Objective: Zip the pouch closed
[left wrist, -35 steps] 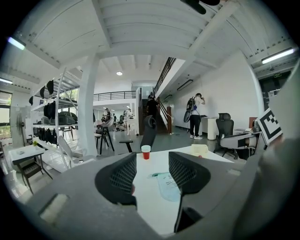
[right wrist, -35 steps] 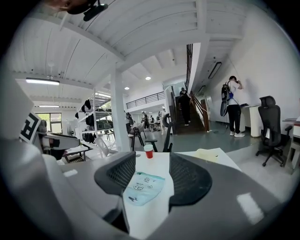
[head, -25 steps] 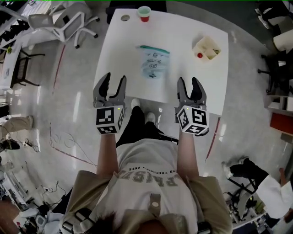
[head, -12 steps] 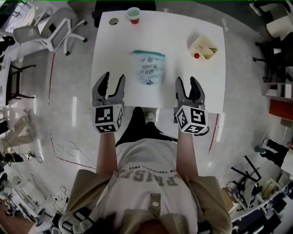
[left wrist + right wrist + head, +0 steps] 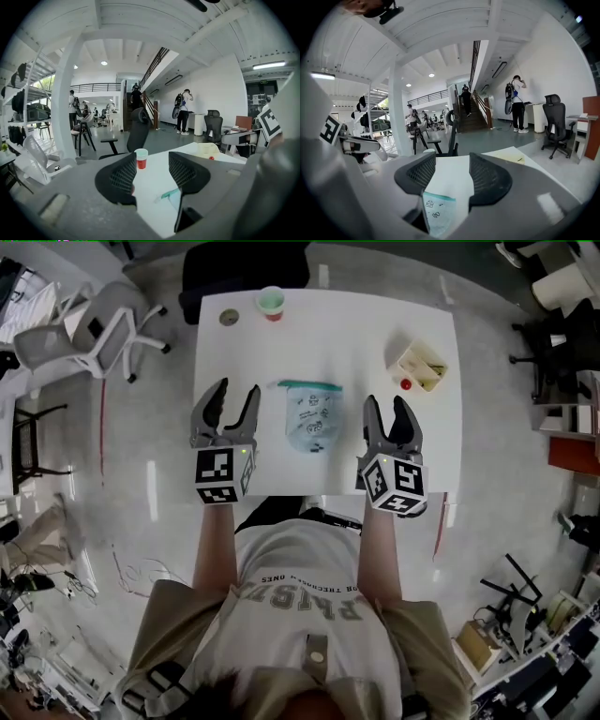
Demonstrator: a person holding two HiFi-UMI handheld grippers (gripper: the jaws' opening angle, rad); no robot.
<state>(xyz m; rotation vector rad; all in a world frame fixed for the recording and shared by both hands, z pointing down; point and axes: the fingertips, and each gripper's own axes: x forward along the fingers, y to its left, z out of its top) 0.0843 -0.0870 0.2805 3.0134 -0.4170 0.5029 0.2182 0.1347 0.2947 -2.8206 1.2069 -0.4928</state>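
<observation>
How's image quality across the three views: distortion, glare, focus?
Head view: white rectangular table looks bowed by fisheye, and glare streaks the glossy grey floor. Left gripper view: black vignette corners, near jaws soft, red cup with a pale top sharp. Right gripper view: same vignette, with drawings on the pale-blue printed pouch visible.

Over the last second both arms have gone forward. The left claw (image 5: pixel 236 388) and the right claw (image 5: pixel 386 404) hung a second ago at the near edge of the counter (image 5: pixel 366 334), with the pouch (image 5: pixel 312 418) well ahead of them. Now they stand over the counter top, one on each side of the pouch and level with it (apart from it on both sides). The person has also come closer to the counter, so far less of the dark trousers (image 5: pixel 281 512) shows below its near edge than before.
</observation>
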